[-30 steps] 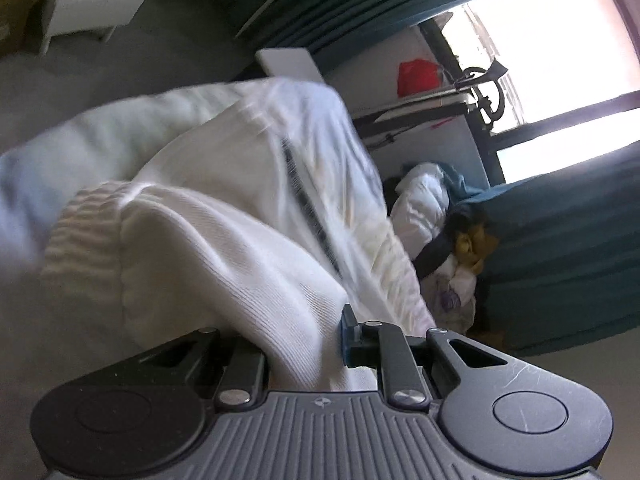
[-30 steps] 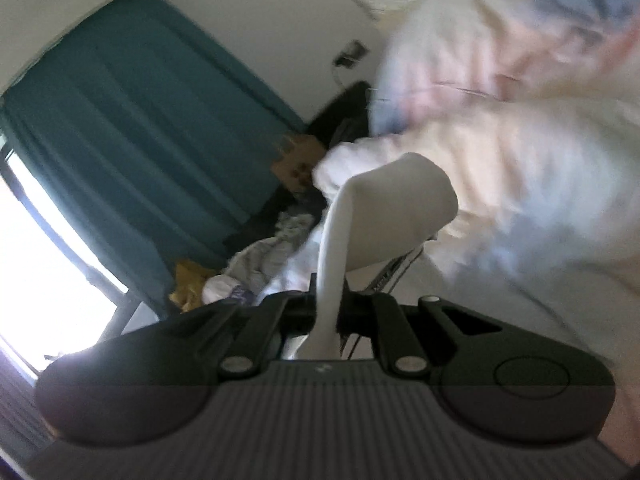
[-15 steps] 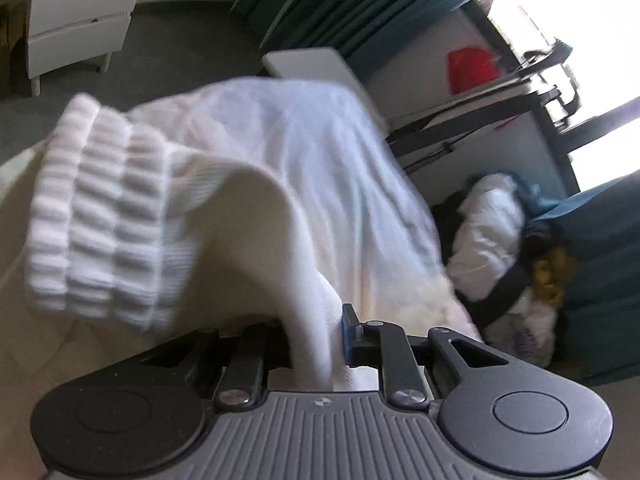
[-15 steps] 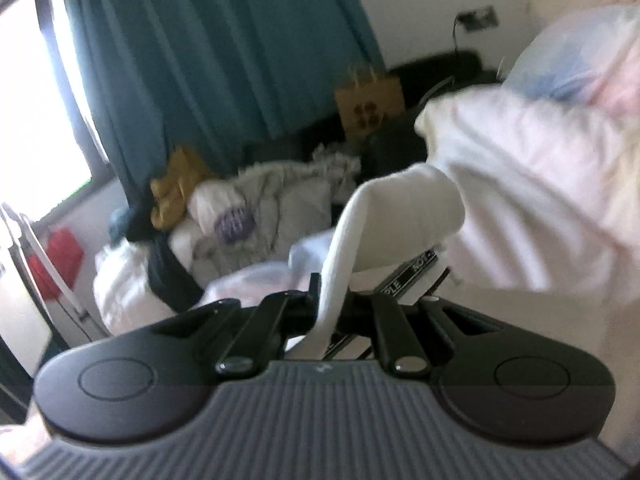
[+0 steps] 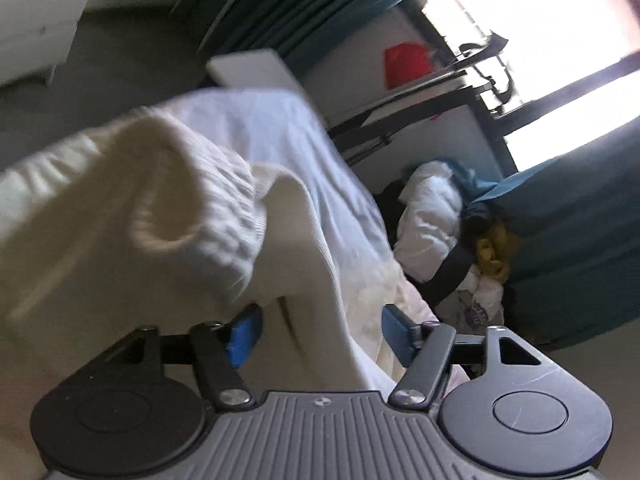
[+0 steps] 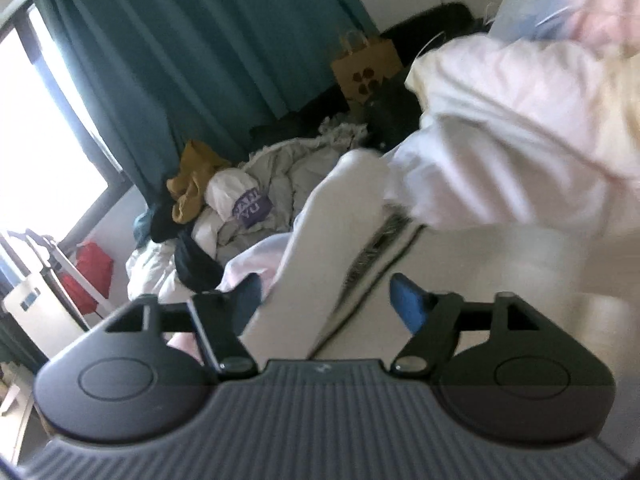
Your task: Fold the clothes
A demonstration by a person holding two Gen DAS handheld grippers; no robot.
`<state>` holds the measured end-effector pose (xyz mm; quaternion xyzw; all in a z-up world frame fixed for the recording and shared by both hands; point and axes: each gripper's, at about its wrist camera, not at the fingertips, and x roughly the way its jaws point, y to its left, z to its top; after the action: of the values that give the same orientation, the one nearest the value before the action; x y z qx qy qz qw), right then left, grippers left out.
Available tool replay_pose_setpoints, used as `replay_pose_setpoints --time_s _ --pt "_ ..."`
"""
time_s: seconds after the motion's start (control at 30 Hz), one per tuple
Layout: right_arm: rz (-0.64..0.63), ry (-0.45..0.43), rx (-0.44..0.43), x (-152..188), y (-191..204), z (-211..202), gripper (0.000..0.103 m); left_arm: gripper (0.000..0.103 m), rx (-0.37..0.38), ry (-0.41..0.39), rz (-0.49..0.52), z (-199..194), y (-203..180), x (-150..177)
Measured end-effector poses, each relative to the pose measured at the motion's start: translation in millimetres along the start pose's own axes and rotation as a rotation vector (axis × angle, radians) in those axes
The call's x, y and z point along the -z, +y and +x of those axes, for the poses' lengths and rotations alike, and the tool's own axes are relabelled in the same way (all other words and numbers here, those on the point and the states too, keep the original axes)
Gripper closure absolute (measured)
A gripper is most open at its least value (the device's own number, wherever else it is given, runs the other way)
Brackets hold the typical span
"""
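Note:
A cream knitted garment (image 5: 168,216) with a ribbed cuff fills the left wrist view, lying on pale bedding (image 5: 288,136). My left gripper (image 5: 320,332) has its jaws opening; a fold of the cream fabric still runs between the blue pads (image 5: 244,332) without being pressed. In the right wrist view the same cream garment (image 6: 500,136) spreads to the right, and a white strip with a dark zipper edge (image 6: 344,248) passes between the spread jaws of my right gripper (image 6: 326,300), which are opening too. Its blue pads (image 6: 408,300) stand clear of the cloth.
A heap of other clothes (image 6: 248,208) lies against the teal curtain (image 6: 168,60), also seen as clothes heap (image 5: 440,224). A brown paper bag (image 6: 366,68) stands behind. A red bag (image 5: 408,64) and a dark metal frame (image 5: 420,92) stand by the bright window.
Both grippers went from shut on the cream fabric to wide apart, letting go of it. Both views swung sideways and lower; the cuff has slumped nearer the left gripper.

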<state>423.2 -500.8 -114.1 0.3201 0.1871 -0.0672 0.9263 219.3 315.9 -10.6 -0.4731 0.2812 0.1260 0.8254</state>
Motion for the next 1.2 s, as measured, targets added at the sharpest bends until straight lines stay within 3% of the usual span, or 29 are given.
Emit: replay_pose_setpoints --time_s 0.1,0.27,0.37,0.43,0.53,0.6,0.73,0.8,0.83,0.9,0.93,0.97,1.2 --pt "0.037 -0.032 0.000 2.8 -19.2 -39.8 0.028 0.023 0.051 -0.020 -0.014 -37.1 10.0 21.2" --pt "0.095 -0.065 0.126 20.4 -61.4 -88.0 0.026 0.021 0.058 -0.021 -0.126 -66.8 45.0 68.6" --pt "0.206 -0.004 0.131 31.7 -92.9 -93.1 0.026 0.022 0.070 0.085 -0.337 -56.2 85.9 82.8" --pt "0.297 0.038 0.098 37.0 -109.9 -88.2 0.026 0.022 0.075 0.108 -0.402 -44.4 98.6 83.8" --pt "0.361 0.092 0.031 43.0 -122.6 -71.7 0.026 0.022 0.082 0.083 -0.398 -22.2 101.2 77.8" --pt "0.362 0.107 0.006 46.8 -125.9 -57.3 0.026 0.027 0.084 0.070 -0.375 -3.6 97.8 74.1" --pt "0.326 0.035 -0.078 50.5 -118.5 -40.7 0.026 0.044 0.067 0.010 -0.344 20.2 89.5 62.9" --pt "0.266 -0.046 -0.095 48.8 -108.3 -38.6 0.032 0.060 0.060 -0.020 -0.323 27.6 84.1 54.3" --pt "0.243 -0.079 -0.102 47.9 -103.6 -37.0 0.036 0.075 0.060 -0.036 -0.311 29.3 82.0 50.6" --pt "0.234 -0.097 -0.086 47.1 -98.1 -33.0 0.052 0.083 0.050 -0.058 -0.274 29.6 76.9 46.9" --pt "0.231 -0.099 -0.057 47.3 -96.7 -32.4 0.080 0.088 0.036 -0.069 -0.245 27.0 71.7 46.5" --pt "0.239 -0.099 -0.037 47.3 -96.8 -33.3 0.091 0.089 0.029 -0.080 -0.219 23.7 66.3 46.3" --pt "0.409 -0.075 -0.040 46.5 -112.8 -68.9 0.094 0.093 0.052 -0.152 -0.176 -28.3 31.1 39.5"
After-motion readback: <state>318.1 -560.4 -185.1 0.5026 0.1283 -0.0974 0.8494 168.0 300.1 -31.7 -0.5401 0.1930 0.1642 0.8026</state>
